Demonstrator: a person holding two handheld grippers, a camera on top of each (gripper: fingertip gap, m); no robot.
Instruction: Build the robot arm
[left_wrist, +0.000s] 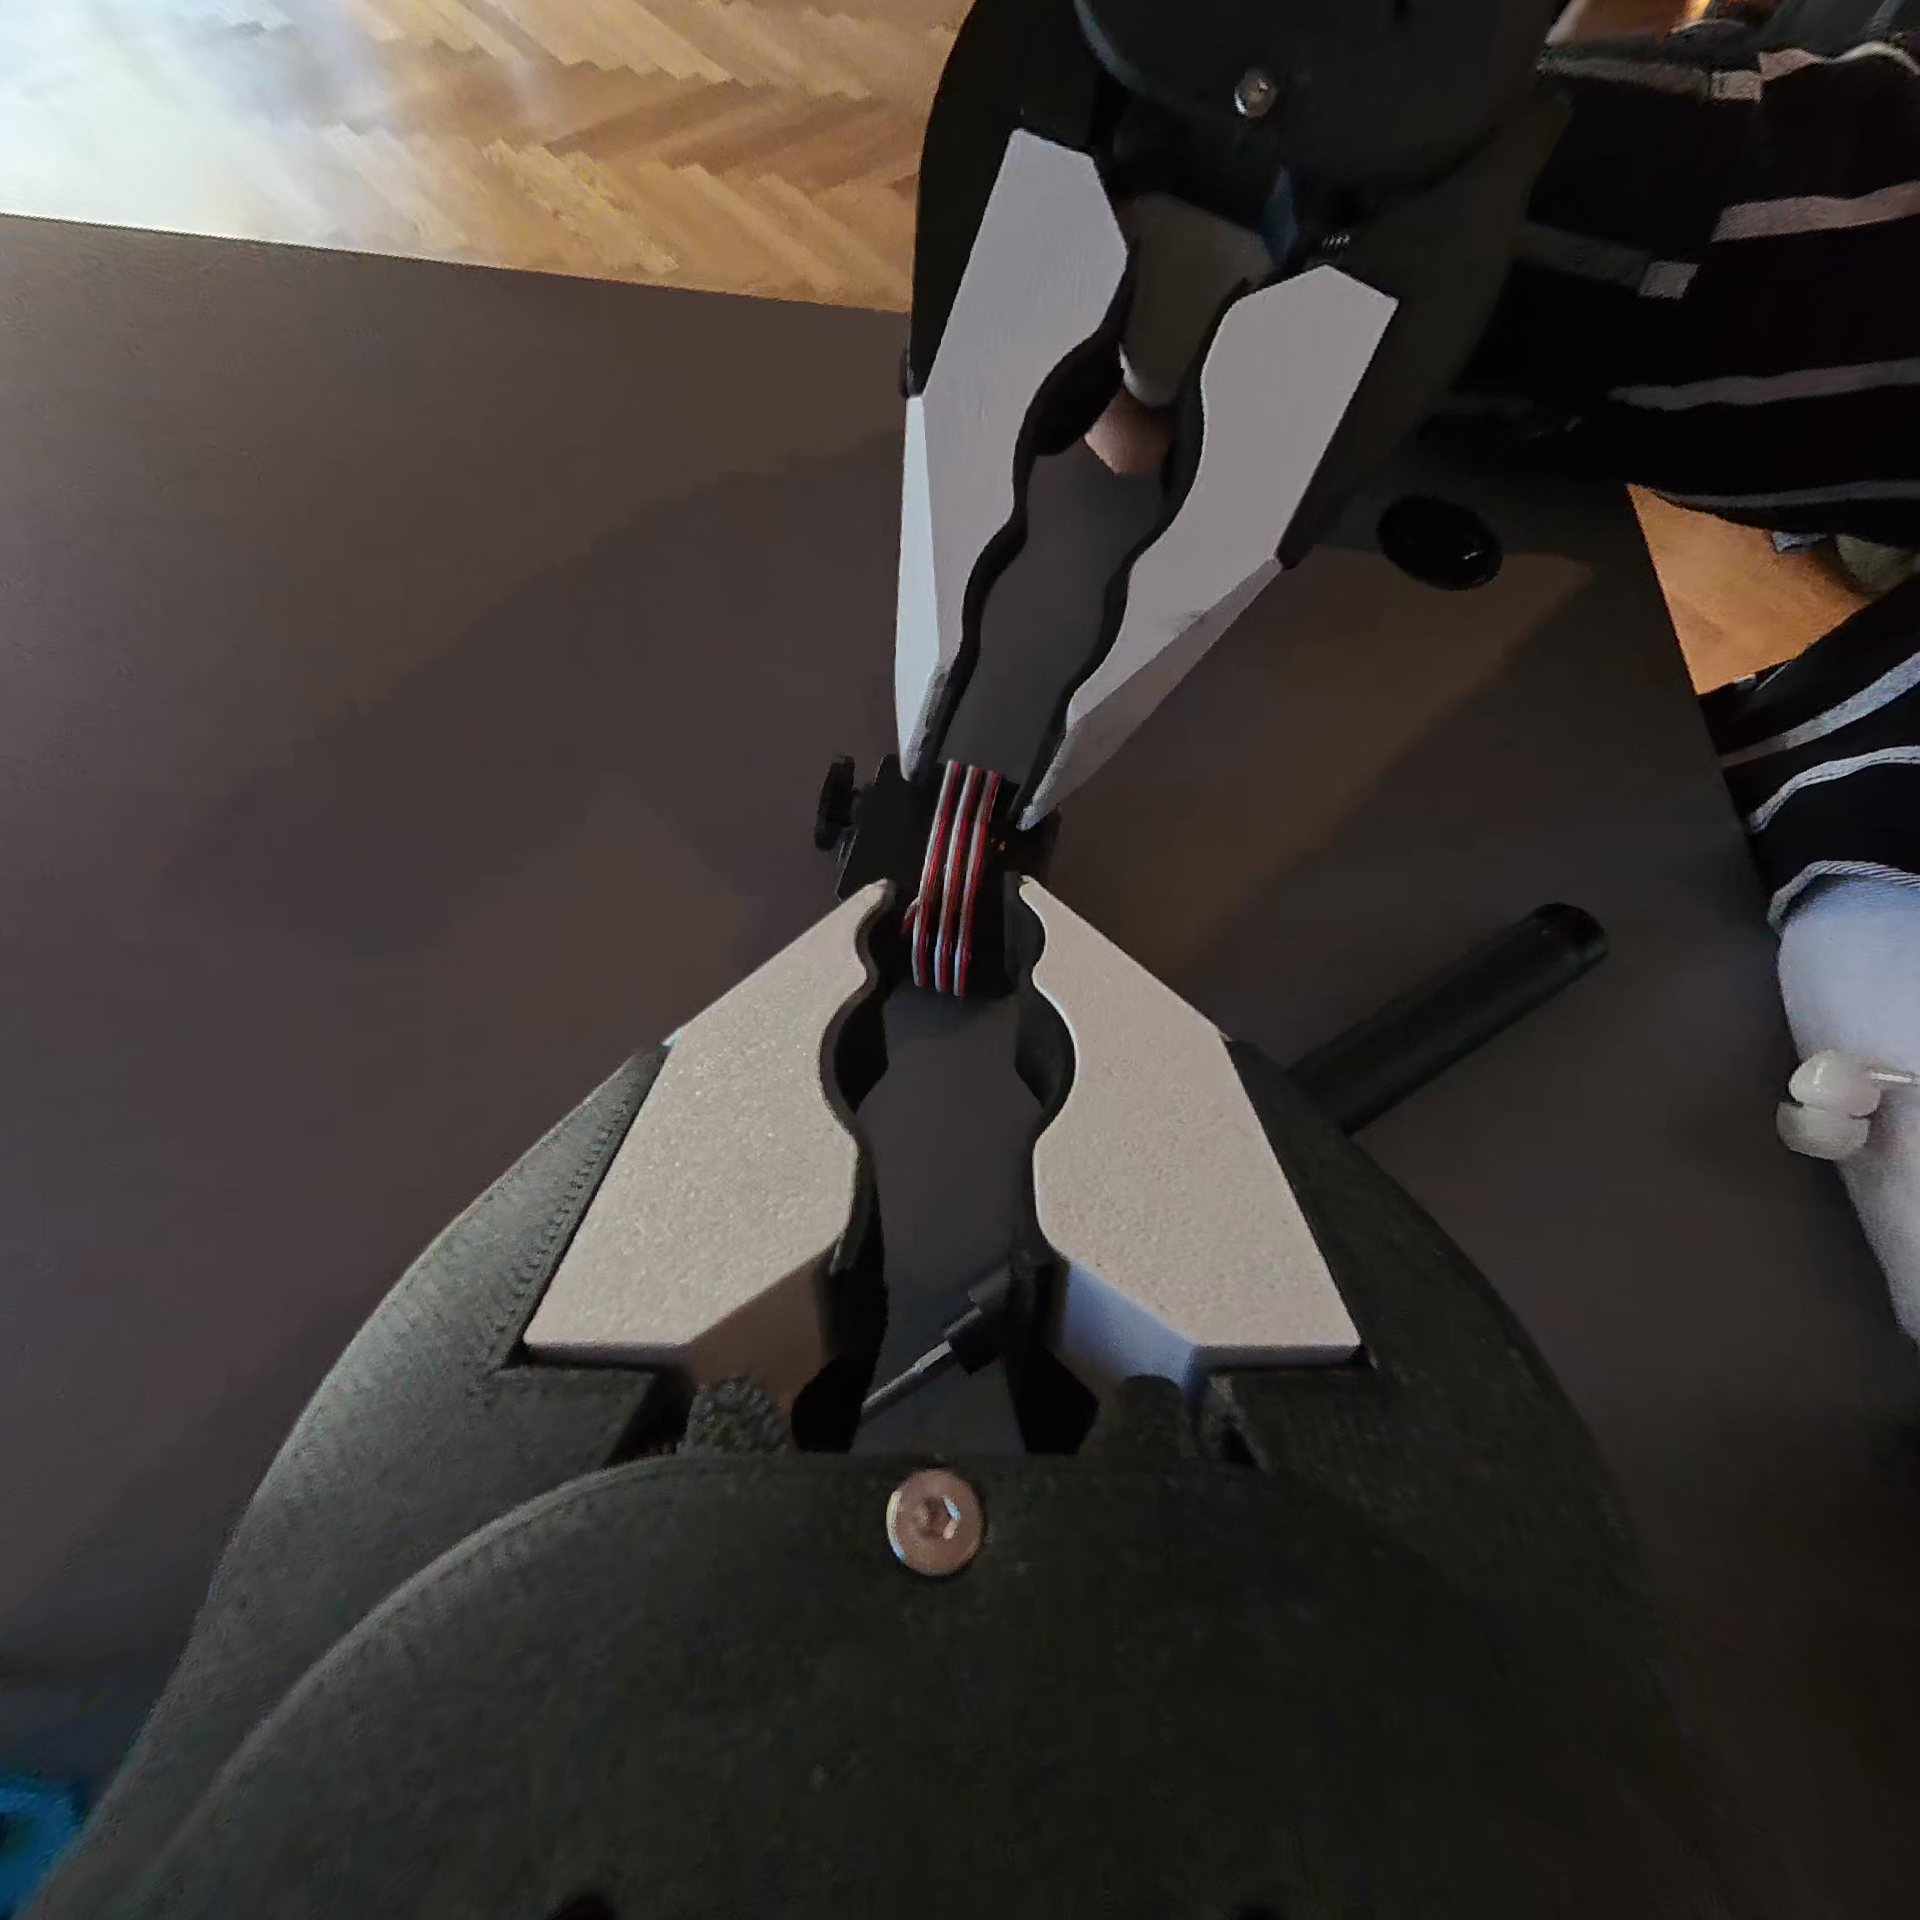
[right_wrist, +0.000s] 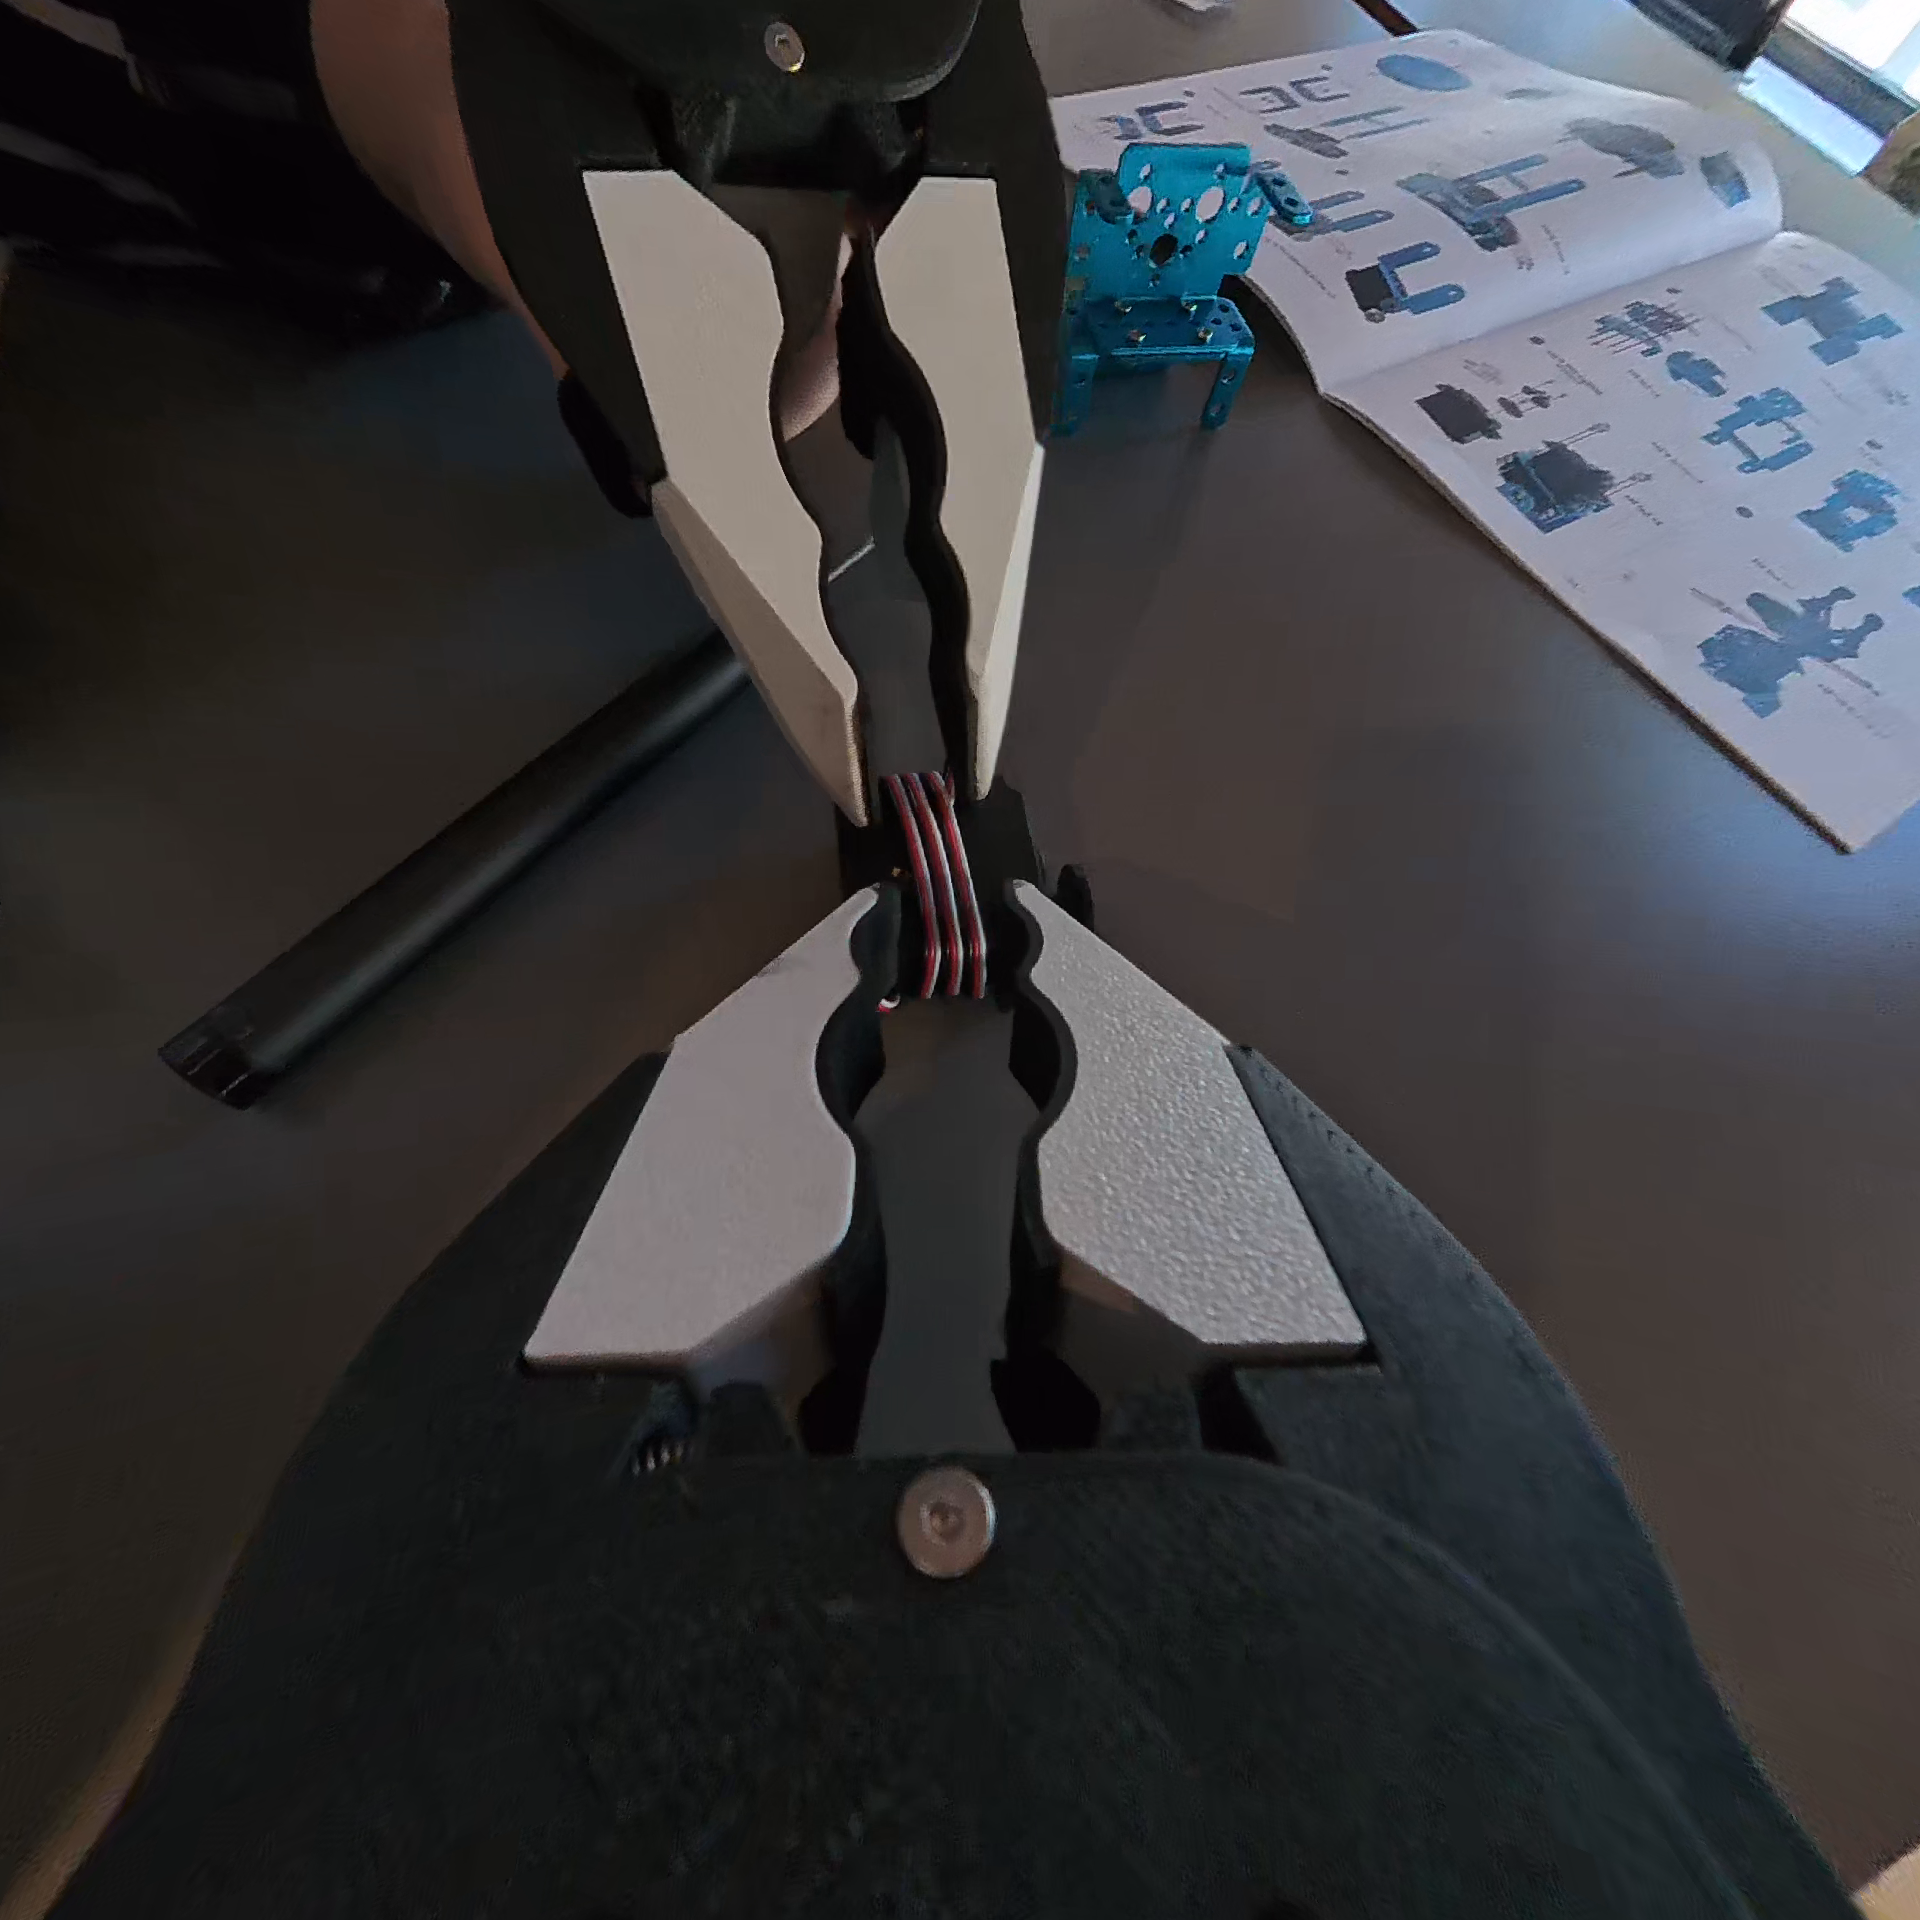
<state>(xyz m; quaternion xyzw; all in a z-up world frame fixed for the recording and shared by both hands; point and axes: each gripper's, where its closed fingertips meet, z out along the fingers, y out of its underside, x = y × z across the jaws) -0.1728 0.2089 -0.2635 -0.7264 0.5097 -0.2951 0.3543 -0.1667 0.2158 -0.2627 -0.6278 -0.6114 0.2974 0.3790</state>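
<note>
A black servo motor (left_wrist: 878, 831) lies on the dark table (left_wrist: 416, 727) with a red, white and black wire bundle (left_wrist: 951, 904) wrapped over it. My left gripper (left_wrist: 954, 891) straddles the near end of the bundle. A thin dark strip shows between each fingertip and the wires, so it is open. My right gripper (left_wrist: 971, 795) comes from the far side and straddles the other end. In the right wrist view my right gripper (right_wrist: 945, 896) stands around the wire bundle (right_wrist: 935, 904) the same way, not pressing, with the left gripper (right_wrist: 920, 810) opposite and the servo (right_wrist: 1013, 842) beneath.
A black rod (right_wrist: 468, 862) lies on the table beside the servo, also in the left wrist view (left_wrist: 1455, 997). A blue metal bracket (right_wrist: 1153, 281) and an open booklet (right_wrist: 1558, 364) lie beyond. A person's striped sleeve (left_wrist: 1766, 260) is at the table's right edge; wooden floor (left_wrist: 623, 125) lies past it. The tips of both grippers are at nearly the same place.
</note>
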